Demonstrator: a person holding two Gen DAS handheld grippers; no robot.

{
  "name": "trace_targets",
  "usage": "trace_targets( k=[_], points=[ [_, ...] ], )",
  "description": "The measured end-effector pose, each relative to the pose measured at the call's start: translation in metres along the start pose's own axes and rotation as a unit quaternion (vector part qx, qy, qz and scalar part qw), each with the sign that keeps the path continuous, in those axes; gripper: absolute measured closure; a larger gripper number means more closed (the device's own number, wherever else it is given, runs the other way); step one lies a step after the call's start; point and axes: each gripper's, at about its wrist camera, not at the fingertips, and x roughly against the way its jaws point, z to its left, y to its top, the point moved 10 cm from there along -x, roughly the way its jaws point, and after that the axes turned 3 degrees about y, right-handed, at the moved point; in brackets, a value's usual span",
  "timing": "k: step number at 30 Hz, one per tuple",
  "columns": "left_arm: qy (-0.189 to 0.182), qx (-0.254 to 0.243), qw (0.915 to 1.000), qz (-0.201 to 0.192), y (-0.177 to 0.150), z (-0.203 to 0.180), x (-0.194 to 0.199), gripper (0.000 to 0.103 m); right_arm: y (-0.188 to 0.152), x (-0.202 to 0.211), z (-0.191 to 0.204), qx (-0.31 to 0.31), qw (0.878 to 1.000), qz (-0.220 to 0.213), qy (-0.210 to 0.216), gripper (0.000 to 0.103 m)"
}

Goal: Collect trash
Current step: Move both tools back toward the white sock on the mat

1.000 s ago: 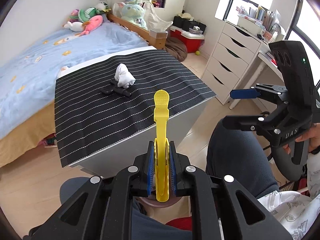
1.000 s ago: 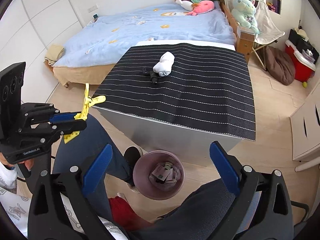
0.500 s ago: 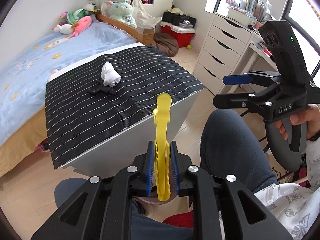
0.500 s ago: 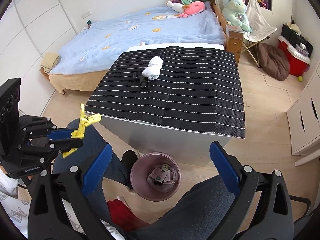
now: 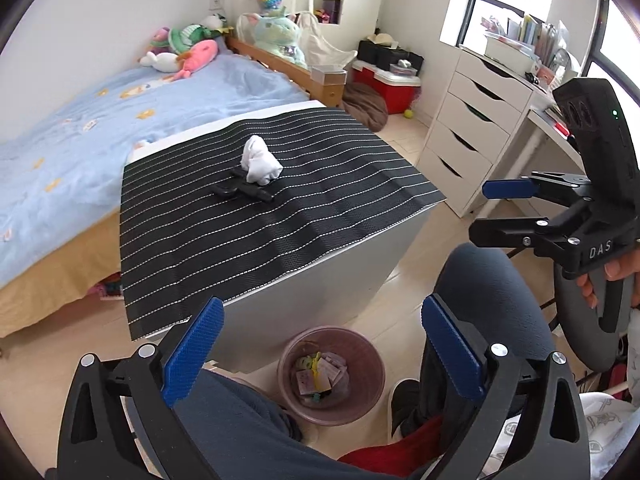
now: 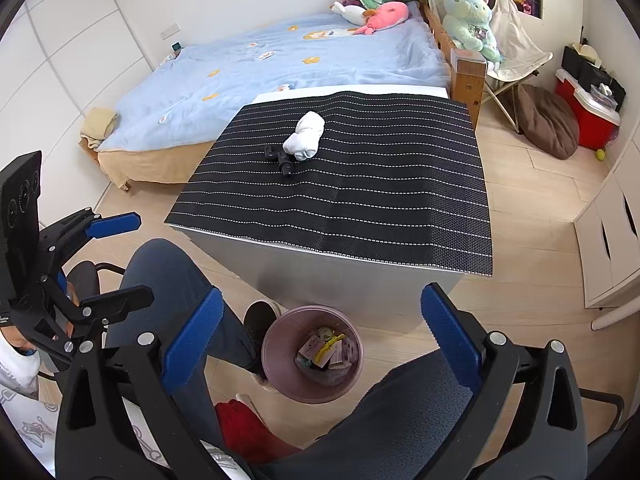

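Trash left on the table (image 6: 344,256): white wad (image 6: 305,136) (tissue or cloth, can't tell), sitting mid-mat on the black striped mat (image 6: 400,184). Small black item (image 6: 280,158) is just beside the wad, on its near-left side, touching or almost touching; can't tell what it is.

Bin (image 6: 276,344) is on the floor in front of the table, by the person's feet. Inside: yellow clip (image 6: 328,346) on top of paper scraps.

Left gripper (image 5: 320,354): jaws spread wide, nothing between them, hovering above the bin. Right gripper (image 6: 320,342): also spread, empty, also on the bin side of the table, well apart from the wad.

Step, my read: between drops. Clip is binned, the wad is the next pick.

Next move calls for:
- reach over the table's near edge to mid-mat
- straddle the wad only, keeping the fingers off the black item unless that's trash too
- the wad looks soft, so close fully before lifting
- carry back over the table edge, release above the bin

Risk: dragging the black item or snagging the mat.
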Motion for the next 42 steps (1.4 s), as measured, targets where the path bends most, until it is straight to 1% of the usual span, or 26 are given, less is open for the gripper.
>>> trace_targets(
  k=[5, 10, 12, 17, 23, 27, 32, 37, 42],
  points=[
    [0.004, 0.020, 0.9998, -0.005, 0.002, 0.009, -0.001, 0.008, -0.001, -0.003, 0.002, 0.001, 1.000, 0.002, 0.002, 0.005],
    [0.022, 0.042, 0.9987, -0.017, 0.008, 0.026, -0.002, 0.008, 0.003, -0.006, 0.005, 0.003, 1.000, 0.003, 0.005, 0.005],
    [0.030, 0.049, 0.9981, -0.021, 0.011, 0.034, -0.003, 0.008, 0.006, -0.007, 0.007, 0.006, 1.000, 0.002, 0.006, 0.005],
    [0.036, 0.077, 0.9961, -0.024, 0.016, 0.051, -0.007, 0.008, 0.022, -0.012, 0.010, 0.013, 1.000, -0.003, 0.009, 0.005],
    [0.039, 0.092, 0.9945, -0.032, 0.024, 0.065, -0.008, 0.008, 0.055, -0.023, 0.017, 0.026, 1.000, -0.007, 0.017, 0.005],
    [0.042, 0.100, 0.9934, -0.037, 0.030, 0.073, -0.008, 0.008, 0.083, -0.036, 0.022, 0.035, 0.999, -0.002, 0.024, 0.005],
    [0.041, 0.110, 0.9923, -0.041, 0.033, 0.080, -0.007, 0.008, 0.116, -0.062, 0.023, 0.037, 0.999, 0.015, 0.030, 0.005],
    [0.041, 0.118, 0.9914, -0.040, 0.030, 0.086, -0.008, 0.008, 0.152, -0.093, 0.024, 0.045, 0.998, 0.036, 0.027, 0.005],
    [0.041, 0.128, 0.9901, -0.038, 0.026, 0.093, -0.007, 0.008, 0.172, -0.123, 0.023, 0.047, 0.997, 0.064, 0.022, 0.005]
  ],
)
